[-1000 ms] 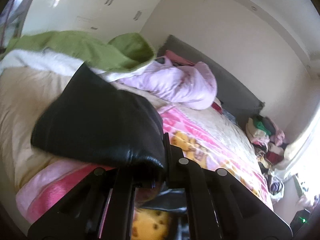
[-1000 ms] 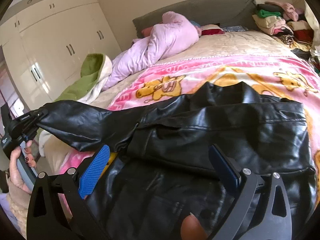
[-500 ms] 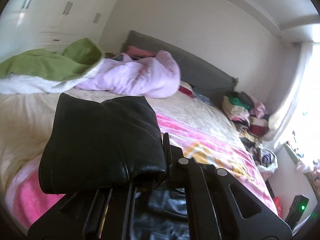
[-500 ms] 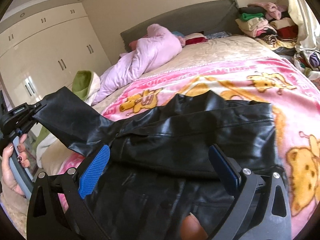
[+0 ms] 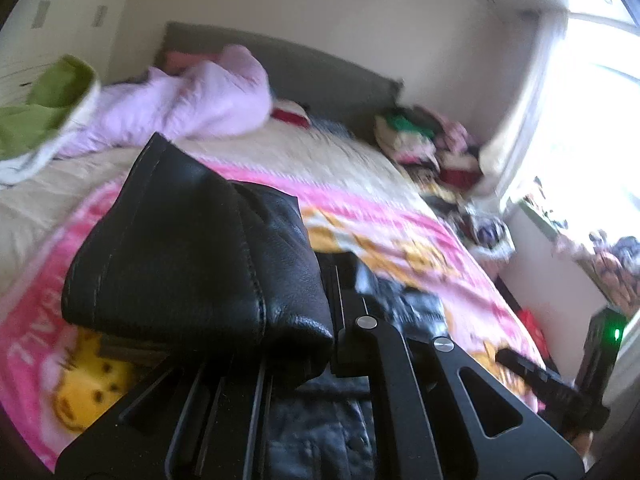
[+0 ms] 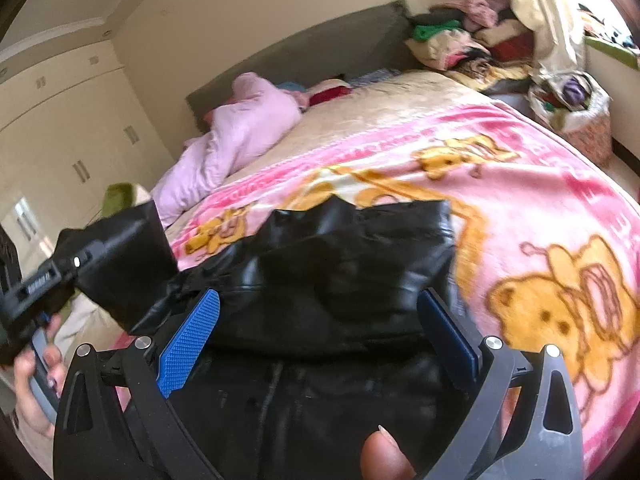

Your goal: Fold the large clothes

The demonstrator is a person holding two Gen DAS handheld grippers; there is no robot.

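Observation:
A black leather jacket [image 6: 340, 264] lies on the pink bear-print blanket [image 6: 540, 220] of a bed. Its sleeve [image 5: 192, 248] is lifted off the bed, and my left gripper [image 5: 324, 316] is shut on the cuff, which drapes over the left finger and hides it. In the right wrist view that sleeve [image 6: 132, 264] hangs at the left from the left gripper [image 6: 92, 258], with a hand [image 6: 32, 380] on the handle. My right gripper [image 6: 318, 332] hovers open just over the jacket's body. Its blue pads [image 6: 188, 336] are wide apart with nothing pinched.
A lilac padded garment [image 6: 240, 132] and a green one [image 5: 44, 108] lie near the grey headboard [image 6: 320, 48]. A pile of folded clothes [image 6: 460, 40] sits in the bed's far right corner, and a basket [image 6: 572, 108] stands beside the bed by the window.
My left gripper has swung rightward with the sleeve, from the bed's left edge in over the blanket toward the jacket's body. The right gripper has shifted across the jacket, still open.

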